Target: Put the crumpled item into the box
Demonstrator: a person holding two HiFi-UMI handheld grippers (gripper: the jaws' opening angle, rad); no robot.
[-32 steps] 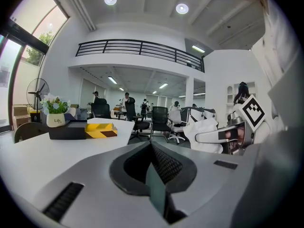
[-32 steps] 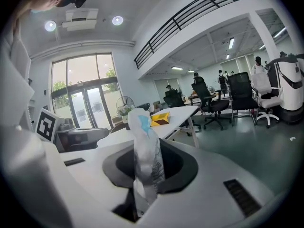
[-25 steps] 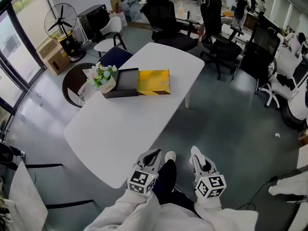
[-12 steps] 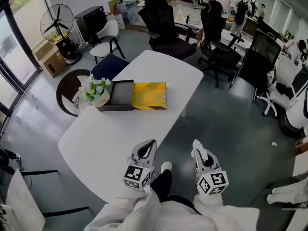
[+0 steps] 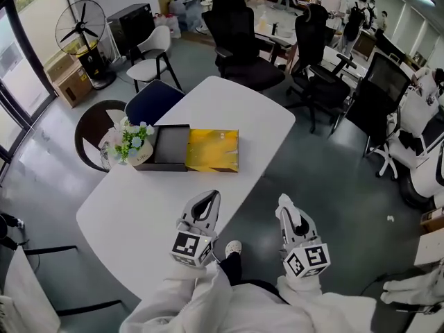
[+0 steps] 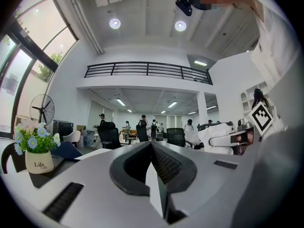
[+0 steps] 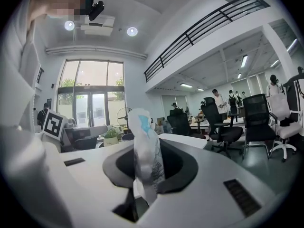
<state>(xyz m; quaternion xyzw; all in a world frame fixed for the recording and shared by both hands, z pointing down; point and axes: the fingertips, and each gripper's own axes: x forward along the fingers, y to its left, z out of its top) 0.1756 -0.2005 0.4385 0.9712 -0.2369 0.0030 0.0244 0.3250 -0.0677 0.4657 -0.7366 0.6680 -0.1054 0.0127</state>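
Note:
A black open box (image 5: 168,146) with a yellow lid (image 5: 213,150) beside it lies on the white table (image 5: 229,109), next to a small flower pot (image 5: 132,144). My right gripper (image 5: 286,204) hangs off the table's near right edge, over the floor. It is shut on a crumpled white item with a blue patch (image 7: 145,148), which sticks up between the jaws of the right gripper (image 7: 143,139). My left gripper (image 5: 207,200) is over the table's near edge, well short of the box. The left gripper (image 6: 152,145) has its jaws together with nothing in them.
Black office chairs (image 5: 239,40) stand beyond the table's far end. A blue chair (image 5: 149,96) and a dark round chair (image 5: 90,125) sit at its left. A fan (image 5: 83,28) and cardboard boxes (image 5: 69,78) are at the far left. People stand at the back.
Both grippers have moved forward toward the table together. The left one now reaches over the table's near edge. The table and box sit closer in the head view.

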